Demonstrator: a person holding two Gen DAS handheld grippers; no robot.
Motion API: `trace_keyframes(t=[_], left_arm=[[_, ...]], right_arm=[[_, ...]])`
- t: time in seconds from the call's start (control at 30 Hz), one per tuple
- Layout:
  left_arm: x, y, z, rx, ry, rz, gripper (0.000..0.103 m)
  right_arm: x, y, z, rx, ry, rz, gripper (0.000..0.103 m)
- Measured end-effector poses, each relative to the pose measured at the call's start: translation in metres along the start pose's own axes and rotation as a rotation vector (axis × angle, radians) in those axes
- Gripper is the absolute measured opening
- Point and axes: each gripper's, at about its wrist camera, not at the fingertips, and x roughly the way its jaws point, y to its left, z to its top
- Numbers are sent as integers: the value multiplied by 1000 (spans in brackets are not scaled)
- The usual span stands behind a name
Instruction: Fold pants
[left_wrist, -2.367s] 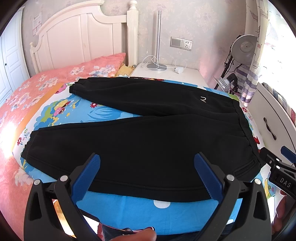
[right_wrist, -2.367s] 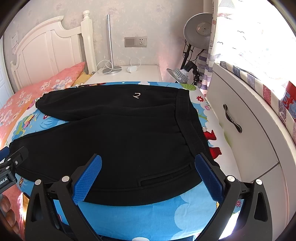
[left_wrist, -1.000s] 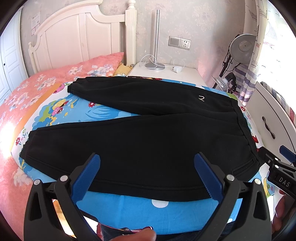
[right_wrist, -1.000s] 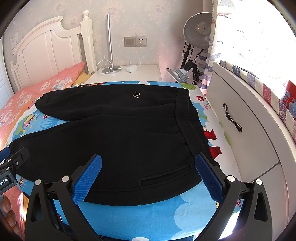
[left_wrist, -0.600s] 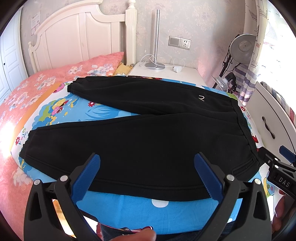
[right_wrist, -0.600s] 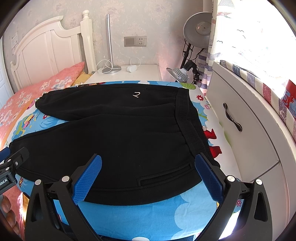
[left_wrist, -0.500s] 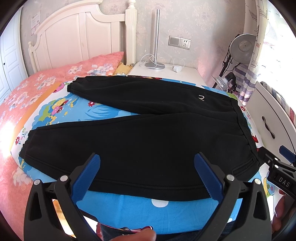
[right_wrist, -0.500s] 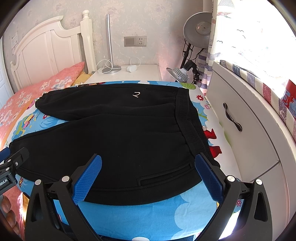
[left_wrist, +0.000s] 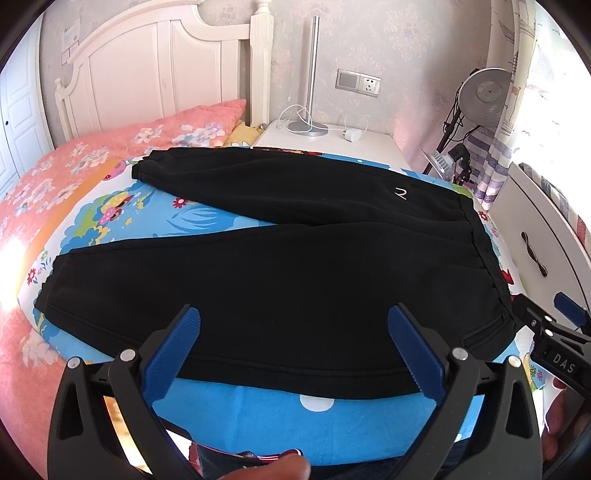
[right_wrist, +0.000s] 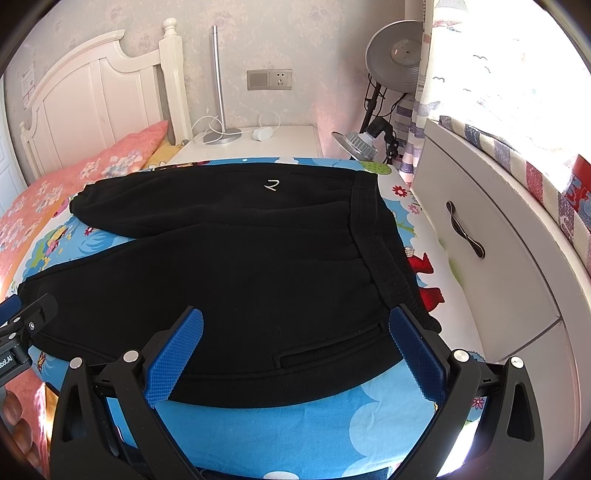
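A pair of black pants lies spread flat on the bed, on a bright blue cartoon sheet. The waistband sits toward the right edge of the bed, next to the white cabinet under the window. The two legs run off toward the left side, splayed apart in a V so a wedge of sheet shows between them. The far leg ends in a cuff close to the pink flowered pillow at the head of the bed. The near leg lies along the front edge, its cuff near the left front corner. A small white mark shows on the far leg near the waist, and a pocket slit on the near hip.

The left gripper hovers just over the front edge of the bed, above the near leg's lower seam. Its blue pads are spread wide with nothing between them. The right gripper hangs above the near hip by the waistband corner, also gaping wide and empty. Neither one touches the cloth as far as I can see.

A white nightstand stands past the head corner, with a slim silver lamp and a white cord on it.
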Motion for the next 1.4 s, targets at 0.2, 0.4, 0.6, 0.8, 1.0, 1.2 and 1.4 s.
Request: trace_keyframes(t=[0.2,0.4,0.6,0.8,1.0,1.2,1.4], left_arm=[[8,2,-10,-43,1,-118,101],[21,9,-9,-74,54,-227,101],[35,18,-8,-99,97,-329,101],[55,36,-6,-134,139,-292,101],[78,54,-2,-168,194,-259,101],[90,60,9,-194,207,-239,101],[103,57,21,-178,219,-237,101]], right_arm=[[20,-16,4,43,42,76,98],[89,-69,80,49,84,54,98],[209,-126,165,29,223,35,98],[299,-148,202,-54,347,41,95],[342,-149,217,-137,410,113,95],[374,-146,217,-197,465,180,73],[351,-139,222,-211,389,208,40]])
